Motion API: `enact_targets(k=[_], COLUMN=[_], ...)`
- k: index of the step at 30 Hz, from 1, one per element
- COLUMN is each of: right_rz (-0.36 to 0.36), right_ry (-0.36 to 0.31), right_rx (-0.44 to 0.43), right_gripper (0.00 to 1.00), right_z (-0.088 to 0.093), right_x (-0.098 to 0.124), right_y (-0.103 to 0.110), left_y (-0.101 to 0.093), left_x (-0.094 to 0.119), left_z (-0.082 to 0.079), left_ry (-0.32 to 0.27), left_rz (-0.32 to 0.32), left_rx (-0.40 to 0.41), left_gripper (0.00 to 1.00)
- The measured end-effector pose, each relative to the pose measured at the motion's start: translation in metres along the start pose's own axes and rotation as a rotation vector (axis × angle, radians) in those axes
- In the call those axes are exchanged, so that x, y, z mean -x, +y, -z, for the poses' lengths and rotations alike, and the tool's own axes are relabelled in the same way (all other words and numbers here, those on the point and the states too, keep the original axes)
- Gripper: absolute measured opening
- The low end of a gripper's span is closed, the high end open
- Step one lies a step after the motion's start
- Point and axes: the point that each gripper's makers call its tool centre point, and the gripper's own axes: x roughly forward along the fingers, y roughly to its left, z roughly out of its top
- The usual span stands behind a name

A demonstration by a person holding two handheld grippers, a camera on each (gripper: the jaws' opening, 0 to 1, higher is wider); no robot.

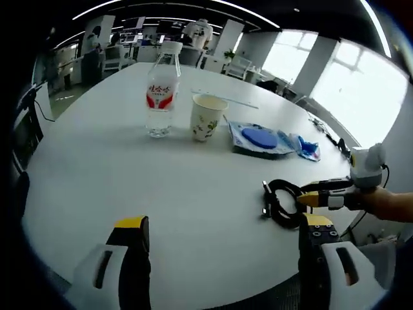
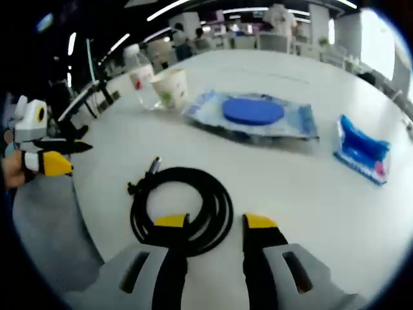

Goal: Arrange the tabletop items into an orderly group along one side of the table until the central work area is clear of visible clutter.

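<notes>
So in the right gripper view the right gripper (image 2: 215,225) sits at the bottom of the frame with its yellow-tipped jaws spread apart, one jaw over the near edge of the black coiled cable (image 2: 182,208) and the other just outside it, not squeezing anything. The cable lies flat on the white table (image 2: 310,194), a little left of center in that frame, with its plug end sticking out at the upper left of the coil. Off at the left edge you can see the left gripper (image 2: 51,155) coming in, held by a hand (image 2: 11,169). Further up, center frame, there's a clear plastic packet with a blue disc inside (image 2: 253,113), and to its right, apart from it, a small blue packet (image 2: 362,150). In the upper left sits a paper cup (image 2: 170,87) with a water bottle (image 2: 138,76) just beside it. In the left gripper view, the left gripper's jaws at the bottom stand wide apart with nothing between them, bare table in front. The cable (image 1: 282,203) shows at lower right with the other gripper's yellow tips right at it. Beyond, mid-frame, the cup (image 1: 208,117) and bottle (image 1: 161,90) stand upright side by side, with the disc packet (image 1: 260,139) and small blue packet (image 1: 308,148) to their right. Office desks and windows are way in the back.
</notes>
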Motion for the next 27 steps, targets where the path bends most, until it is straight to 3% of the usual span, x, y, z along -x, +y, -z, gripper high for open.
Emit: enact_targets(k=[1, 6, 12, 20, 27], right_rz=[-0.031, 0.001, -0.002, 0.008, 0.059], right_ry=[0.0, 0.016, -0.025, -0.09, -0.157], right_rx=[0.02, -0.107, -0.088, -0.151, -0.205], right_gripper=[0.19, 0.12, 0.02, 0.0, 0.0], right_z=[-0.001, -0.001, -0.005, -0.016, -0.031], right_x=[-0.001, -0.001, 0.007, 0.022, 0.042], right_y=[0.006, 0.001, -0.001, -0.011, -0.044], left_y=[0.001, 0.0, 0.004, 0.004, 0.004], left_x=[0.0, 0.001, 0.004, 0.006, 0.006], left_z=[0.002, 0.004, 0.002, 0.007, 0.009], left_ry=[0.009, 0.009, -0.008, -0.002, 0.002], left_rz=[0.0, 0.002, -0.01, -0.012, -0.012], left_rx=[0.0, 0.027, 0.045, 0.063, 0.065], left_gripper=[0.95, 0.94, 0.93, 0.93, 0.92])
